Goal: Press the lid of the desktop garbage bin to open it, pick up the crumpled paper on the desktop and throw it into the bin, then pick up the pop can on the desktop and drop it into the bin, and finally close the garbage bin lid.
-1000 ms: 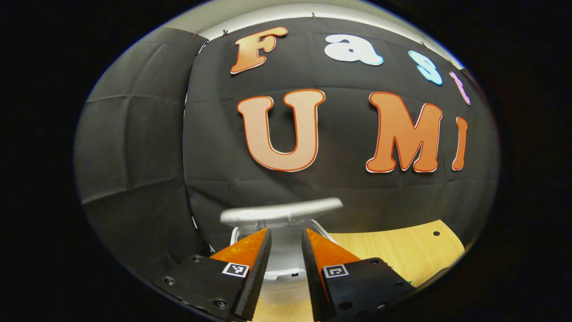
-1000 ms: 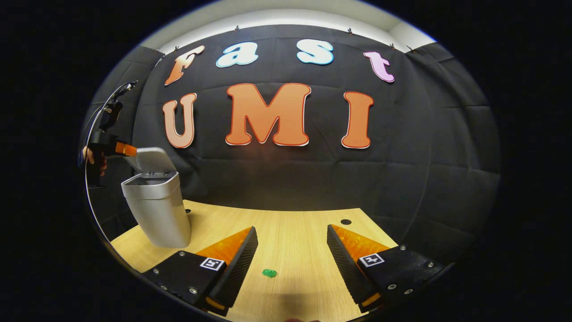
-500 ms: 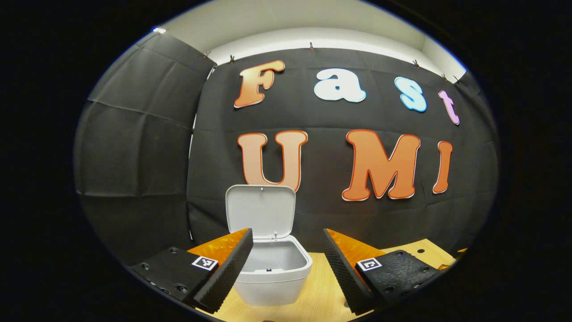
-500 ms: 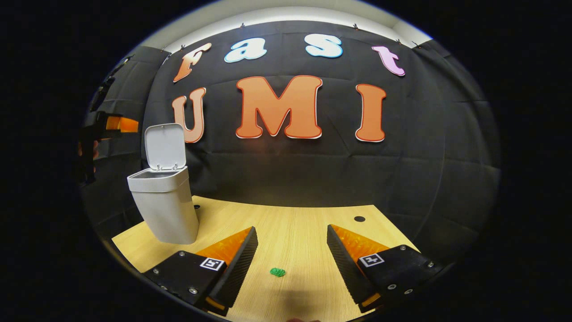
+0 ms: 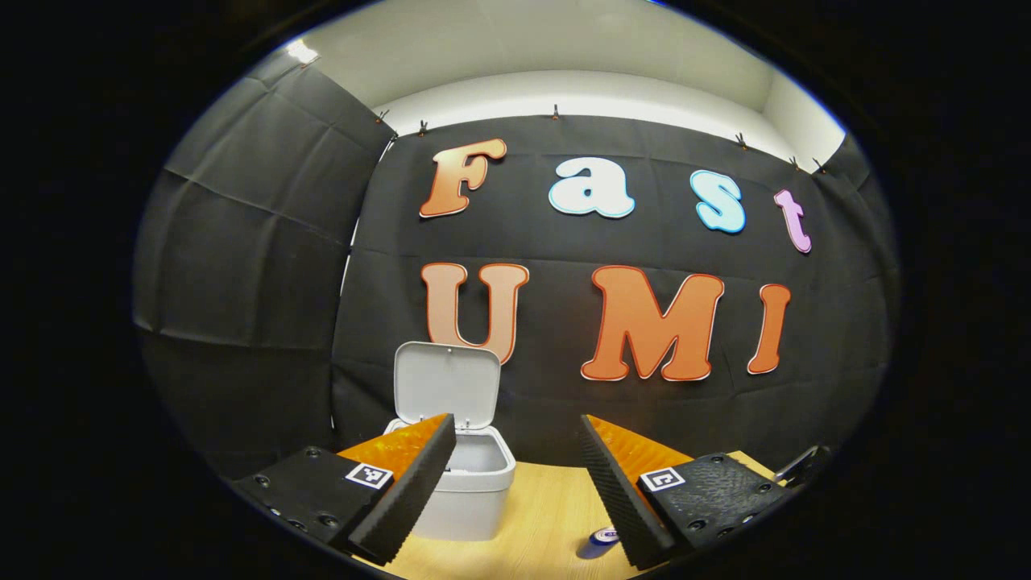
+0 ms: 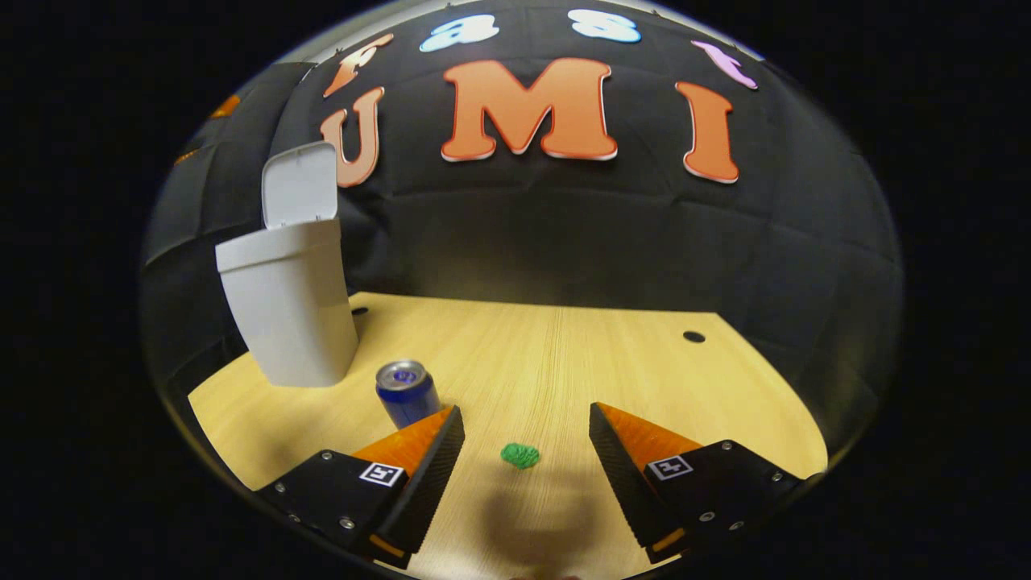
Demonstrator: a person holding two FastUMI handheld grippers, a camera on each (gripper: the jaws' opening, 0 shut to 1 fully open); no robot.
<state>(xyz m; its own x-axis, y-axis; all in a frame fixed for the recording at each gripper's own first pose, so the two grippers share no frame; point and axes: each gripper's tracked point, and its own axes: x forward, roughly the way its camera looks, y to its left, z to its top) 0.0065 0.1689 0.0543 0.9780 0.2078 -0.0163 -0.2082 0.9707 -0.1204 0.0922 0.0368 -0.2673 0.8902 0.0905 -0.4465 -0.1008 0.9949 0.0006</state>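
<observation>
On the wooden desk point(image 6: 564, 354), toward its far left corner, the grey bin point(image 6: 290, 318) stands with its lid point(image 6: 300, 184) flipped upright. The blue pop can point(image 6: 407, 393) sits upright just right of it. The green crumpled paper point(image 6: 520, 455) lies between the right gripper's point(image 6: 523, 439) spread fingers. The left gripper point(image 5: 515, 463) hangs parted, empty.

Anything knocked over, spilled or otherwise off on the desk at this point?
Nothing stands out. The bin stands upright with its lid raised, the pop can is upright on the desk, and the green crumpled paper lies ahead of the open right gripper.
</observation>
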